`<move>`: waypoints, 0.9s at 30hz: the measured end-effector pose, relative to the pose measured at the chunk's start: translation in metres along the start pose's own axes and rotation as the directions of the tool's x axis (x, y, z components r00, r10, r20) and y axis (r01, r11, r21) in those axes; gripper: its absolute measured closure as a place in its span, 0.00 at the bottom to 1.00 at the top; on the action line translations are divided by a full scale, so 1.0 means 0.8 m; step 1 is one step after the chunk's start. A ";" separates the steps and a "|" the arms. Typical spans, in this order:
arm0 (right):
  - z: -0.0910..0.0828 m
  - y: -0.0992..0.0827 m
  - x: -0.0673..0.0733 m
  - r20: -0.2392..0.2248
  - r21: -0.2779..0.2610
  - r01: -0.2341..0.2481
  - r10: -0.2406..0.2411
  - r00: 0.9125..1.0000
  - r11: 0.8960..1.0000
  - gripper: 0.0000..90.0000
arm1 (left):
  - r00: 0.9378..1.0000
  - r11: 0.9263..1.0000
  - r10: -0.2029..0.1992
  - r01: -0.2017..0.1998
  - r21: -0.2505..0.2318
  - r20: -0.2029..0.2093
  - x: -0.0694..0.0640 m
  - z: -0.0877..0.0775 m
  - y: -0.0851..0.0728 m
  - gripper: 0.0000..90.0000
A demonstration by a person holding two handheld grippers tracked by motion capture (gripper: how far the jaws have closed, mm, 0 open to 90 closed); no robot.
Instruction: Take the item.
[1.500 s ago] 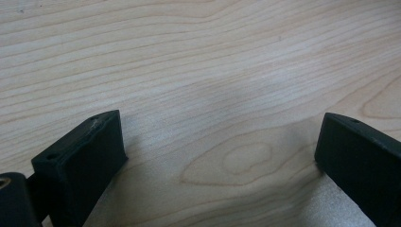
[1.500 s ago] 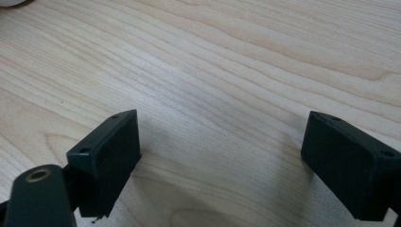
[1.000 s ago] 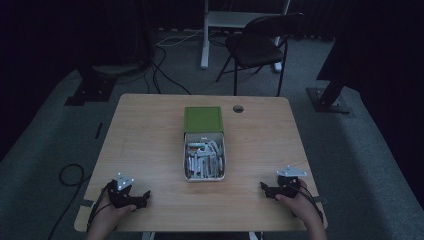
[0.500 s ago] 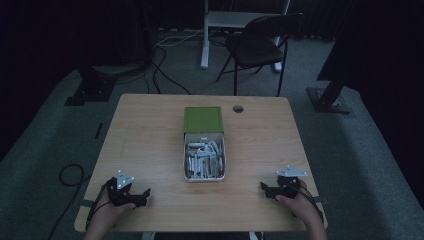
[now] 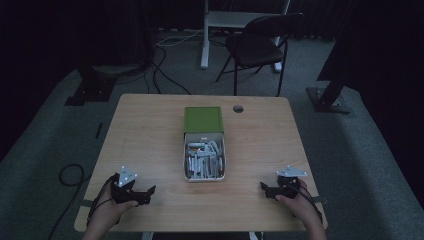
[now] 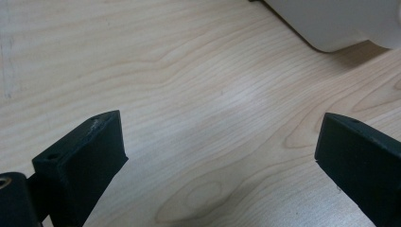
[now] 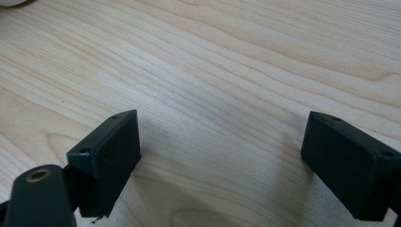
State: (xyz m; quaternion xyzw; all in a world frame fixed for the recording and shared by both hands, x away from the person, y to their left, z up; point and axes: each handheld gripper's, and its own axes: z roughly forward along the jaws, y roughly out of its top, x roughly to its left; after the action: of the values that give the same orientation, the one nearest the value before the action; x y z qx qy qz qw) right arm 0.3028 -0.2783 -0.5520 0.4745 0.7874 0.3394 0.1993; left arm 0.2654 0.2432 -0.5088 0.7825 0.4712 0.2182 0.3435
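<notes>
Start position: left gripper and right gripper rest wide open, empty, on table; next, probably reach into white box.

A dim room: grey carpet floor, black folding chair, cables beyond the wooden table.

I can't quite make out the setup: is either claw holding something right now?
No: the left claw and the right claw both stand wide open over bare table, apart from the box.
</notes>
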 end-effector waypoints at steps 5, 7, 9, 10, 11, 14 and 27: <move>0.000 0.000 0.000 -0.006 -0.002 0.008 -0.008 1.000 1.000 0.14 | 1.000 1.000 0.014 -0.014 -0.018 0.010 -0.008 -0.003 0.008 0.03; 0.000 0.000 0.000 -0.006 -0.001 0.007 -0.007 1.000 1.000 0.14 | 1.000 0.999 0.022 -0.022 -0.025 0.015 -0.011 -0.005 0.012 0.03; 0.000 0.000 0.000 -0.007 -0.001 0.005 -0.005 1.000 1.000 0.14 | 0.999 0.999 0.030 -0.029 -0.030 0.013 -0.014 -0.007 0.016 0.03; 0.000 0.000 0.000 -0.007 0.000 0.006 -0.006 1.000 1.000 0.14 | 0.999 0.999 0.032 -0.031 -0.034 0.016 -0.015 -0.007 0.019 0.04; 0.000 0.000 0.000 -0.007 0.000 0.006 -0.006 1.000 1.000 0.14 | 0.999 0.999 0.036 -0.035 -0.040 0.018 -0.017 -0.008 0.021 0.03; 0.000 0.000 0.000 -0.007 -0.001 0.007 -0.007 1.000 1.000 0.14 | 0.998 0.998 0.052 -0.051 -0.045 0.022 -0.021 -0.009 0.028 0.03; 0.000 0.000 0.000 -0.007 0.000 0.009 -0.009 1.000 1.000 0.14 | 0.993 0.993 0.095 -0.090 -0.075 0.076 -0.042 0.001 0.058 0.05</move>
State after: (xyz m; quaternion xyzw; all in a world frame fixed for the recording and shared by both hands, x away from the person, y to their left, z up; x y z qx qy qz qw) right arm 0.3029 -0.2783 -0.5521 0.4697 0.7902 0.3404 0.1980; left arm 0.2778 0.1985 -0.4751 0.7988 0.4123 0.2193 0.3793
